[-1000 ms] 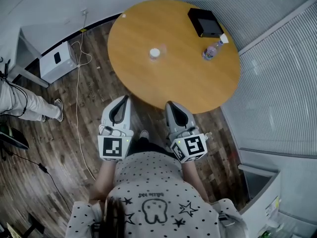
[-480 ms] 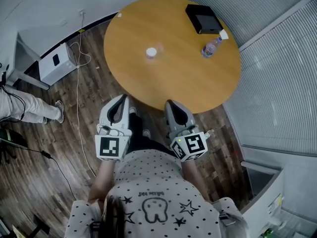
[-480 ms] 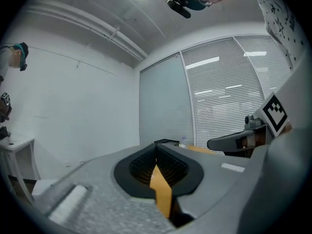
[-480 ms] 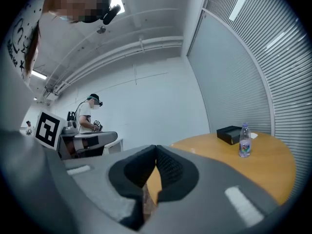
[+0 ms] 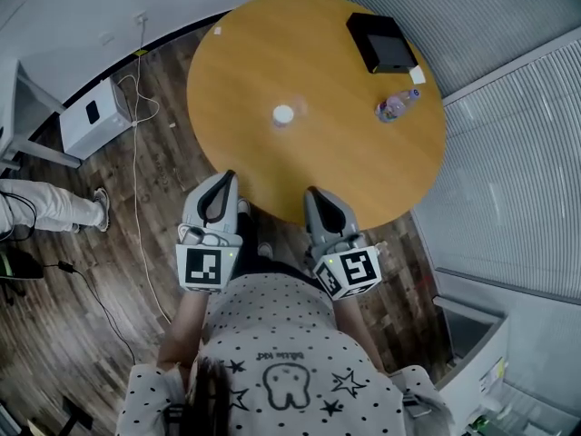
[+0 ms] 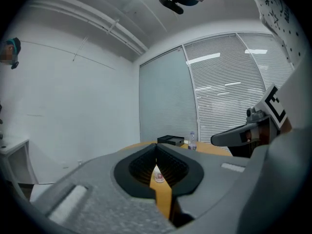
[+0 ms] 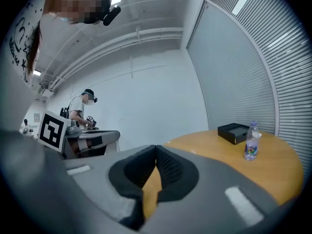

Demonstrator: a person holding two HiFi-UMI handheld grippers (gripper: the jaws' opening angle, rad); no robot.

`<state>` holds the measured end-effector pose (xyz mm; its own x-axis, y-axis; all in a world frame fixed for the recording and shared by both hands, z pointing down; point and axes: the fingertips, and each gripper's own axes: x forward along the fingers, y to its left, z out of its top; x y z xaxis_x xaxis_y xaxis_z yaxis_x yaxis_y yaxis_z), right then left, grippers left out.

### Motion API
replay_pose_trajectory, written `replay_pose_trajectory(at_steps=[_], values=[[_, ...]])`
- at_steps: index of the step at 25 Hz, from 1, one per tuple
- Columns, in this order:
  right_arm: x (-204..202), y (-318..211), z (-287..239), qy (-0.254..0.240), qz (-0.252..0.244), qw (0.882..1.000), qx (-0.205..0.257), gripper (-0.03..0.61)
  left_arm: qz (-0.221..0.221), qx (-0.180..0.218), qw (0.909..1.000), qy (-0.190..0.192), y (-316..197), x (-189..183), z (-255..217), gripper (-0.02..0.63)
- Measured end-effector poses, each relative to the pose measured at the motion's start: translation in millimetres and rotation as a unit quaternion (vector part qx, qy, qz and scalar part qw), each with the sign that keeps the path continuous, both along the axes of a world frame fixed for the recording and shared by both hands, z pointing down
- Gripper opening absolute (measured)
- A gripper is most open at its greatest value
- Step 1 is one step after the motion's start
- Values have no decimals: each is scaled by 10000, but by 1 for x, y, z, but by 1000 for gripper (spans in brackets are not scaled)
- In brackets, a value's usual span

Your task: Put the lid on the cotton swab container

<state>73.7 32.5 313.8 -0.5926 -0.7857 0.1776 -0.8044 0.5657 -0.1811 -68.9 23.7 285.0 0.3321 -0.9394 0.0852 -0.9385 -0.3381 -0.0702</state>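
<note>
The container (image 5: 283, 114) is sitting near the middle of the round table (image 5: 245, 71), well apart from both grippers. The left gripper (image 5: 227, 176) and the right gripper (image 5: 313, 192) are hanging side by side at the table's near edge. Both are pinched tight and holding nothing. In the left gripper view the container is showing straight ahead (past the closed tips). A bottle (image 5: 396, 105) and a black box (image 5: 381, 42) are sitting farther right.

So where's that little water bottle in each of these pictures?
Head view: the bottle sits upper right, near the table's right edge.
Left gripper view: bottle small, just right of centre.
Right gripper view: bottle far right, standing on the table.
Shared landmark: the black box beside it.
</note>
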Motion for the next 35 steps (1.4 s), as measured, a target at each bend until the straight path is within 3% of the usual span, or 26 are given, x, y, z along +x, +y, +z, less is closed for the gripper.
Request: replay_pose_trajectory(at_steps=[9, 16, 26, 35], values=[[-18, -96, 13, 153, 511, 9984, -206, 5, 293, -223, 9993, -105, -105, -36, 18, 11], [-26, -131, 25, 242, 958, 9941, -450, 5, 715, -481, 9963, -26, -156, -45, 34, 11], [-17, -142, 36, 305, 1333, 9886, -632, 5, 1039, -728, 9919, 66, -177, -33, 56, 11], [-6, -150, 37, 193, 1151, 9915, -583, 5, 915, -716, 9932, -75, -177, -22, 57, 11]])
